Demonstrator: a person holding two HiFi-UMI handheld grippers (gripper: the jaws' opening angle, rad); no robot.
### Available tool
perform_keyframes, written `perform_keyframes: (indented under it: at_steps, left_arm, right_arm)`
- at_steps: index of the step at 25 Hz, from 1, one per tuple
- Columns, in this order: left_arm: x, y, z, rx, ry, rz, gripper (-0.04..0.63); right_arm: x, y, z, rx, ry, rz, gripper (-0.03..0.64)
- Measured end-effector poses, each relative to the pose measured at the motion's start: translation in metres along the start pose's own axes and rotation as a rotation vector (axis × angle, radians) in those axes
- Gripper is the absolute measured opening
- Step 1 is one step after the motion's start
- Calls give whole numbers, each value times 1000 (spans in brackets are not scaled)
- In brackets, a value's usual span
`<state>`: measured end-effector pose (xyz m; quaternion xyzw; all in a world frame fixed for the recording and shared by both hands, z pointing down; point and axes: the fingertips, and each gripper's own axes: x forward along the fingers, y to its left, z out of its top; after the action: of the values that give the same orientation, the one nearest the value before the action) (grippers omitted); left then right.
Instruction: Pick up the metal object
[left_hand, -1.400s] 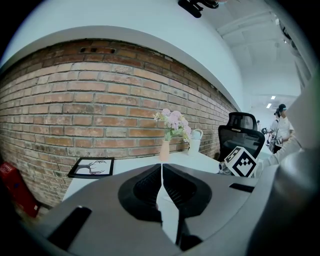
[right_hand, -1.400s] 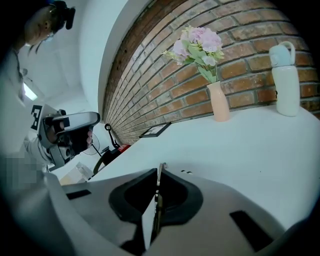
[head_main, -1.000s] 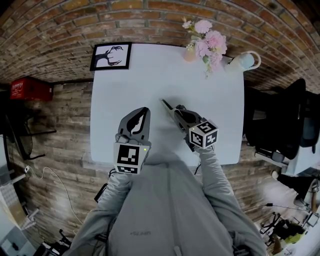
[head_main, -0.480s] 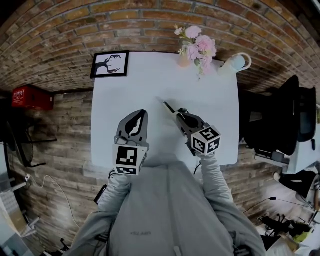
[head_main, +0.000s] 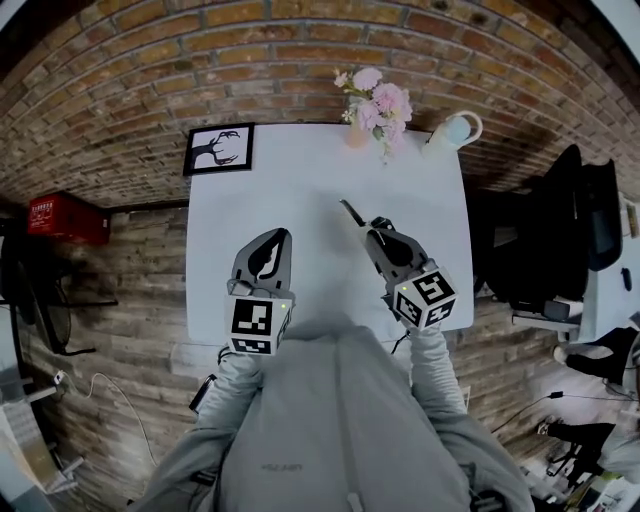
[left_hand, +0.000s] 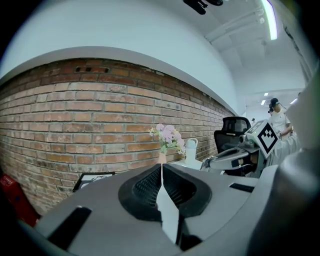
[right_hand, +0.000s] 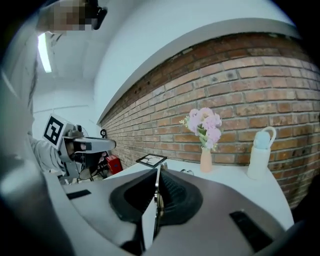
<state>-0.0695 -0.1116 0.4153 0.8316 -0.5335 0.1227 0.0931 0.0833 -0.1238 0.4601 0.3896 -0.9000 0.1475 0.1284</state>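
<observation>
In the head view my right gripper (head_main: 371, 229) is shut on a thin, flat metal object (head_main: 351, 213). The object's narrow end sticks out past the jaws toward the far side of the white table (head_main: 300, 175), which it hangs above. Looking along the right gripper (right_hand: 158, 174), a sliver of the metal object (right_hand: 157, 196) shows edge-on, pinched between the dark pads. My left gripper (head_main: 283, 234) hangs over the table's near left part, shut with nothing in it. In its own view the left gripper (left_hand: 161, 168) shows its pads pressed together.
A framed black-and-white picture (head_main: 218, 148) lies at the table's far left corner. A vase of pink flowers (head_main: 372, 100) and a white jug (head_main: 452, 130) stand along the far edge by the brick wall. A black chair (head_main: 560, 230) stands to the right, a red box (head_main: 65, 215) to the left.
My right gripper has risen off the table with the metal object and rolled a little. The left gripper has barely moved.
</observation>
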Motion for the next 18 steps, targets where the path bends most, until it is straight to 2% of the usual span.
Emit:
perform_keyframes:
  at_steps: [5, 9, 18]
  left_arm:
    - [-9, -2, 3, 21, -9, -11, 32]
    - [-18, -2, 4, 30, -14, -9, 32]
    - [-26, -7, 6, 40, -20, -19, 32]
  right_arm:
    - [-29, 5, 28, -83, -68, -74, 28]
    - [-49, 9, 36, -144, -72, -146, 28]
    - [-93, 14, 49, -154, -142, -263, 28]
